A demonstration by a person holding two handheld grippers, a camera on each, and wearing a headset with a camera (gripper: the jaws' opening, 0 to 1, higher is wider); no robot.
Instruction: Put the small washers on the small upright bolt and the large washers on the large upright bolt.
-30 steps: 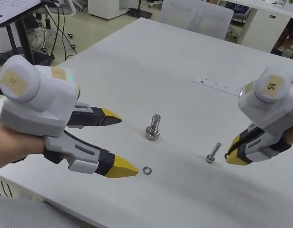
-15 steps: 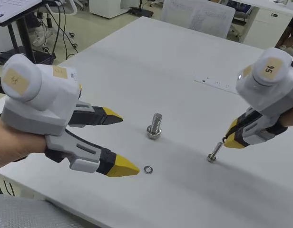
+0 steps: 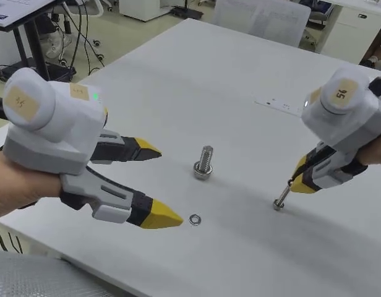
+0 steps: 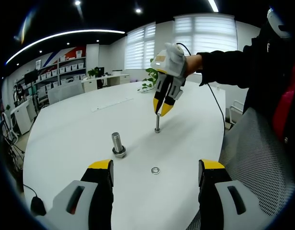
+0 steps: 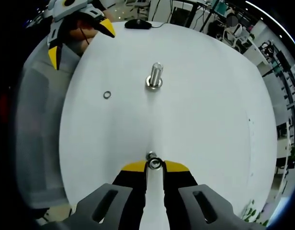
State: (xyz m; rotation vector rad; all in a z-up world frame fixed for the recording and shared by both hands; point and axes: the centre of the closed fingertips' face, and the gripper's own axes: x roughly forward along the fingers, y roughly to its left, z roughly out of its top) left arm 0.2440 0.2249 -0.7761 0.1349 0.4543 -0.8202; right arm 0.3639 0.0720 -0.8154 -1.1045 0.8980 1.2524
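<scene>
The right gripper (image 3: pixel 297 180) pinches what looks like a small washer (image 5: pixel 154 164) just over the small bolt (image 3: pixel 280 199) — the left gripper (image 3: pixel 154 182) gapes wide, a loose washer (image 3: pixel 195 219) beside one tip.

- A white table (image 3: pixel 178 93) with a rounded edge is seen, its top matte and plain.
- A large bolt (image 3: pixel 204 163) is stood upright on its head near the middle of the table.
- A single loose washer (image 3: pixel 195 219) is laid flat between that bolt and the table's near edge.
- A small bolt (image 3: pixel 280 199) is stood on its head to the right, slightly tilted.
- A white power strip (image 3: pixel 278 106) is laid flat further back.
</scene>
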